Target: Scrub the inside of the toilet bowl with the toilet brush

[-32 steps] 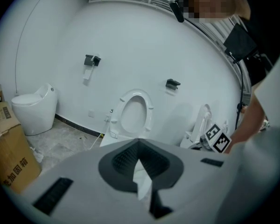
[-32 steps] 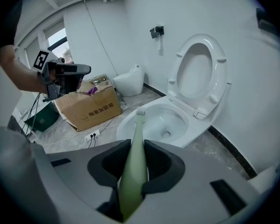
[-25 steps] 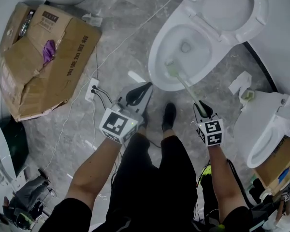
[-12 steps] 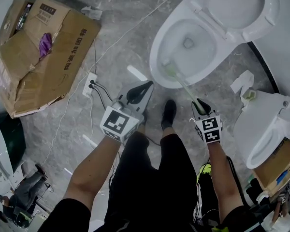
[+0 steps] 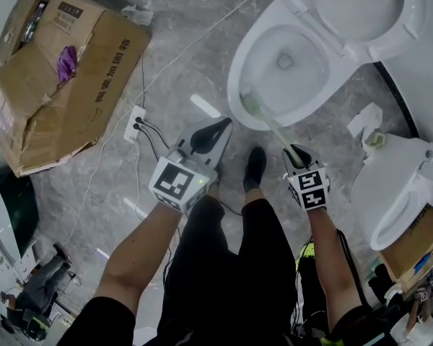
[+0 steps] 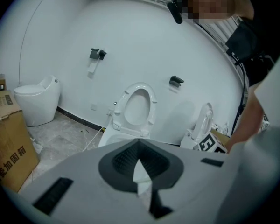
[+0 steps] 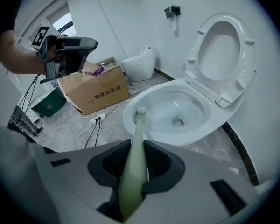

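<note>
Right gripper point(image 5: 297, 153) clamped on pale green handle of toilet brush point(image 5: 274, 130). Long axis running forward and left from jaws; bristle head point(image 7: 140, 112) at near-left inner edge of toilet bowl point(image 5: 238, 71), contact unclear. Basin and drain point(image 7: 178, 123) ahead and right of head, so probably a sweep that way next. Left gripper point(image 5: 209, 132) pressed together, empty, off to the left, farther from bowl.

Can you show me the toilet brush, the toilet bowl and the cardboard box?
toilet brush point(image 5: 272, 127): head view, middle of its green handle.
toilet bowl point(image 5: 238, 74): head view, left rim.
cardboard box point(image 5: 72, 85): head view, top face.
</note>
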`<state>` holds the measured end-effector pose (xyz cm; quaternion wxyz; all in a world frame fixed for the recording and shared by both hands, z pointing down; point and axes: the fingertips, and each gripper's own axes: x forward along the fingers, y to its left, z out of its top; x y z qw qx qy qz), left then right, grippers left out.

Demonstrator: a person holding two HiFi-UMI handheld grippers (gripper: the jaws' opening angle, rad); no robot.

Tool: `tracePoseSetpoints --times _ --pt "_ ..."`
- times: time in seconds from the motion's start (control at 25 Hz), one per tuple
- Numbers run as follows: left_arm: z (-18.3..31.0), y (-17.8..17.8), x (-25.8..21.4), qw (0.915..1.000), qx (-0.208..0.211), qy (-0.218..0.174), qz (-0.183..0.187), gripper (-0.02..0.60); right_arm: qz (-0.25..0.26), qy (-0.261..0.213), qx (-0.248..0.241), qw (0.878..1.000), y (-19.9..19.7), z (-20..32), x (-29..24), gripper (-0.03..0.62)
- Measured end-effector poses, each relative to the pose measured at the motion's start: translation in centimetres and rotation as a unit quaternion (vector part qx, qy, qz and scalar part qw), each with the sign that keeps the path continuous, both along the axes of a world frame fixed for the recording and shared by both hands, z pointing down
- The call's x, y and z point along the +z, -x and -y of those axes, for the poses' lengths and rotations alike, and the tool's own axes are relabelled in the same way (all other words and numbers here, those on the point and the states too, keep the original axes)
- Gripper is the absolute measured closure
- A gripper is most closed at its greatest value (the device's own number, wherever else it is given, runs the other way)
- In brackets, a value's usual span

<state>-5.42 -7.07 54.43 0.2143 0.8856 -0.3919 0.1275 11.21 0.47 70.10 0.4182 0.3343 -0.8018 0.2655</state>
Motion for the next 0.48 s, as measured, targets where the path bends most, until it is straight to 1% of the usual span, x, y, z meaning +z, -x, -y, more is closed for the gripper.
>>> tracePoseSetpoints --times 0.12,0.28,0.48 --pt "0.4 0.0 0.0 1.0 0.004 -0.003 0.0 0.575 0.006 0.0 0.011 1.0 0.6 0.4 0.1 0.5" --pt "0.9 0.3 0.1 0.9999 0.0 0.01 -0.002 0.575 0.006 -0.001 0.019 1.0 1.3 1.2 0.1 0.5" --pt "1.5 0.7 0.5 0.9999 0.01 0.001 0.003 0.575 0.004 -0.002 0.027 1.0 1.5 2.3 0.4 0.5"
